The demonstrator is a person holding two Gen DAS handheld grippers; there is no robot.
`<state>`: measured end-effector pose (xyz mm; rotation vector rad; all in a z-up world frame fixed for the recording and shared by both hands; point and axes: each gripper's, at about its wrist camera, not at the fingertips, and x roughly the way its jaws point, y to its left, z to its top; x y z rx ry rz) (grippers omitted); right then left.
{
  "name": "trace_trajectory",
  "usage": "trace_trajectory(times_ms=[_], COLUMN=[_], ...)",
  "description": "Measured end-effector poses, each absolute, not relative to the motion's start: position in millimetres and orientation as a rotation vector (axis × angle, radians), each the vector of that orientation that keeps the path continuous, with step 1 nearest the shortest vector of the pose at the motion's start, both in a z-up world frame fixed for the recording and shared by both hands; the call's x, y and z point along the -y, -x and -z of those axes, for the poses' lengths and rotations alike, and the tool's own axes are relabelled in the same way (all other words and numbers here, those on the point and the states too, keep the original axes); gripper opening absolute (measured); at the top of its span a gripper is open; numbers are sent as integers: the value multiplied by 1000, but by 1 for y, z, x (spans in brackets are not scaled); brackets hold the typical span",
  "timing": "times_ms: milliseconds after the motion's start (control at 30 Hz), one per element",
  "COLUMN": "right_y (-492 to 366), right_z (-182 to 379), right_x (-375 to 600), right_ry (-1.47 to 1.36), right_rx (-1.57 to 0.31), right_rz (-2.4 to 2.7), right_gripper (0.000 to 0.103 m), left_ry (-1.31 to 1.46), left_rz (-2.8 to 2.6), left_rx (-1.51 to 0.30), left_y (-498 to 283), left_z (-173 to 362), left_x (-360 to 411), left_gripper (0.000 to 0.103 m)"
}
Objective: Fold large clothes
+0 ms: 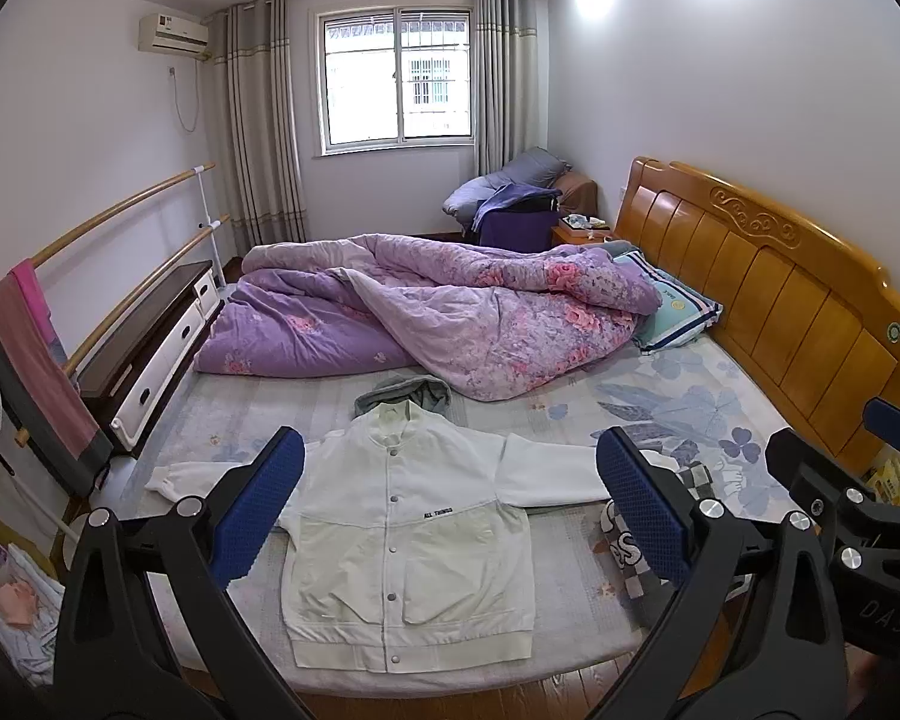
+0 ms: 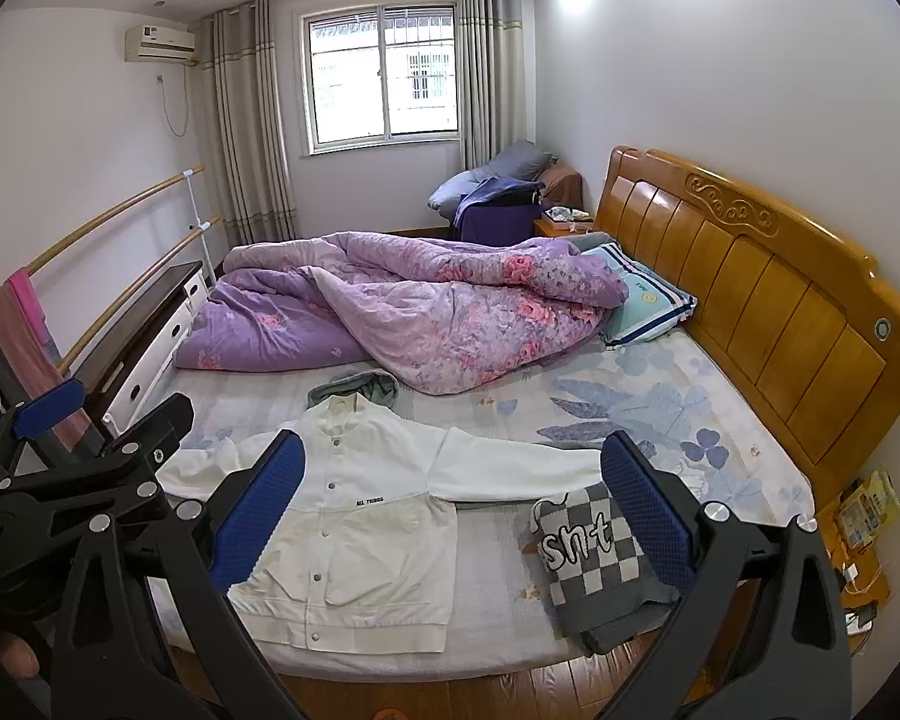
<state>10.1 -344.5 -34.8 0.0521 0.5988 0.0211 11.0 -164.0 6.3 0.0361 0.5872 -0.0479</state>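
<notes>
Both grippers, left gripper (image 1: pixel 450 504) and right gripper (image 2: pixel 453 507), hung wide open, empty, above bed (image 1: pixel 570 414) edge. White jacket (image 1: pixel 402 534) lay flat, buttoned, sleeves spread, lower centre of frame. Checkered garment (image 2: pixel 594 564) beside it, lower right. Step judged: pre-fold approach. Next move needs sleeve (image 1: pixel 555 471) pinch, fold inward.

Each gripper (image 1: pixel 450 504) has 2 black arms, blue textured pads (image 2: pixel 648 516), silver screws

grey hood (image 1: pixel 403 394): mostly hidden behind white jacket (image 1: pixel 402 540)
checked sweater (image 1: pixel 648 546): part-hidden by left gripper's finger
</notes>
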Motion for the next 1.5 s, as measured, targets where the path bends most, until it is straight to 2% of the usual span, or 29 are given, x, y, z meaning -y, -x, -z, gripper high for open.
trace_trajectory(times_ms=[1500], right_y=[-13], right_z=[45], right_x=[336], right_ry=[-71], right_rx=[-630], right_rz=[-29], right_gripper=[95], left_ry=[-37], left_rz=[46], left_rx=[-607], left_y=[-11], left_z=[4], left_x=[145], left_gripper=[98])
